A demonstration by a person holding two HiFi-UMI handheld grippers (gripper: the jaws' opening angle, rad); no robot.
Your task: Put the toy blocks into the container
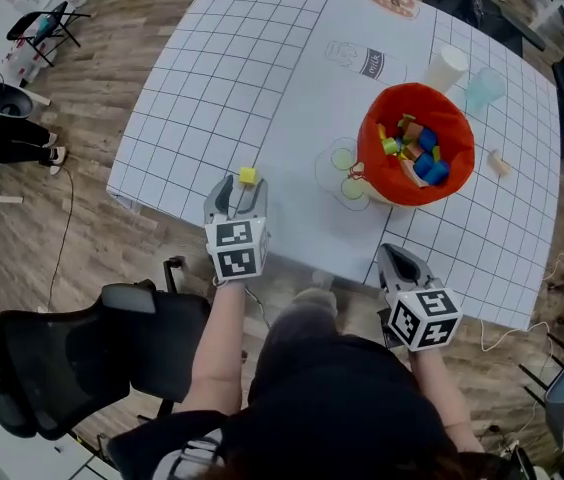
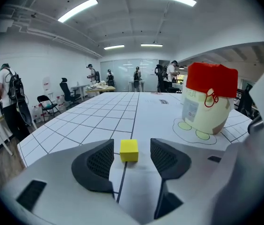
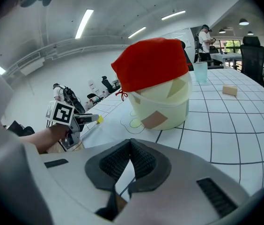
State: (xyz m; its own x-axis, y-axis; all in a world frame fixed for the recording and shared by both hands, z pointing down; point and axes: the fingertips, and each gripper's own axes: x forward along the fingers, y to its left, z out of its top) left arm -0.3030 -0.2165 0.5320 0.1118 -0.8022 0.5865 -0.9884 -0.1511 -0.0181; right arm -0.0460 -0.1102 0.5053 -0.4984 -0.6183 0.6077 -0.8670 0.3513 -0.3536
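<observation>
My left gripper point(image 1: 241, 190) held its jaws spread; the yellow cube block point(image 2: 128, 150) sat ahead between them, untouched. I judged best: advance, centre it, close squarely (the red-lined cream tub point(image 2: 207, 111) stood ahead-right). My right gripper point(image 3: 129, 161) was closed, empty.

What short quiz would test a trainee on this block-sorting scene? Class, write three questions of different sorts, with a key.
1. True or false: the left hand-held gripper is clamped on the yellow block.
2. The right hand-held gripper is: A open, B shut and empty, C shut on a block.
3. Fill in: the container is lined in ___.
Key: 1 false, its jaws stand open either side; 2 B; 3 red.
</observation>
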